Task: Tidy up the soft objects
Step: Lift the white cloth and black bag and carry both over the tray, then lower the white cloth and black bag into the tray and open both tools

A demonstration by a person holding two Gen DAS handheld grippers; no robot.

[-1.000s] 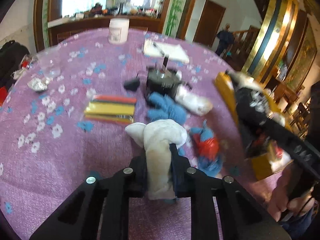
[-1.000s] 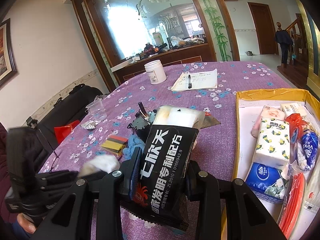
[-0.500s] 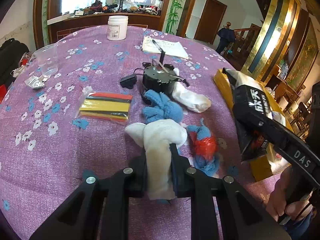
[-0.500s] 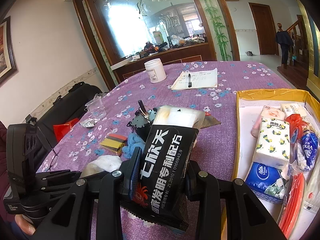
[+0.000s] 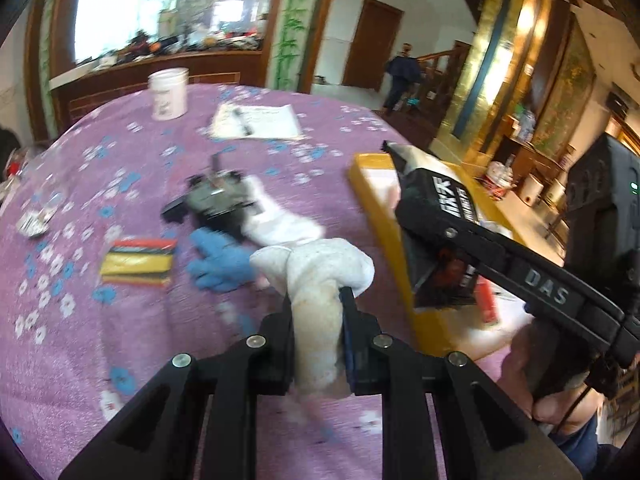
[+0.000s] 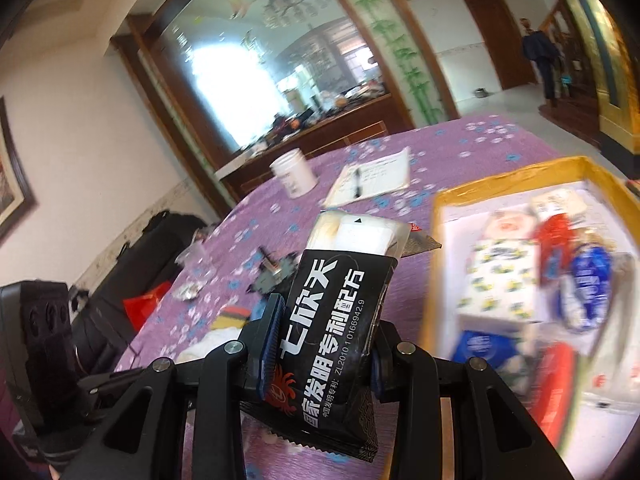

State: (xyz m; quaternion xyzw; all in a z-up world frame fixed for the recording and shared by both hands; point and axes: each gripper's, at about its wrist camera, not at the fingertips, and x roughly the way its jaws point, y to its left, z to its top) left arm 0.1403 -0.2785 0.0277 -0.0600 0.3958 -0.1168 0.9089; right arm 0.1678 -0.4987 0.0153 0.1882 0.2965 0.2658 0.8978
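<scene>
Left gripper [image 5: 316, 312]: a rolled white sock [image 5: 320, 280] is clamped between the two fingers, its bunched end bulging out past the fingertips and raised above the table.
Right gripper [image 6: 320, 340]: a black packet [image 6: 332, 320] printed with white characters is pinched between the fingers and held upright, its clear top end showing white contents; in the left wrist view the same packet [image 5: 440, 216] is seen over the near corner of the yellow tray.
Table [image 5: 120, 360]: a purple cloth with white and blue flowers is spread over it.
Yellow tray [image 6: 436, 240]: it is set along the right edge of the table; a white tissue pack with yellow figures [image 6: 500, 284], blue packs and red wrapped items are lying inside, blurred.
Middle of the table: a second white sock [image 5: 280, 220] is laid beside a dark small device [image 5: 216, 200], and a blue fuzzy cloth [image 5: 220, 264] is lying just in front of them.
Left of the blue cloth: a striped yellow, red and black packet [image 5: 138, 264] is lying flat.
Far edge: a white jar [image 5: 168, 94] is standing upright, with a notepad [image 5: 256, 122] carrying a pen beside it.
</scene>
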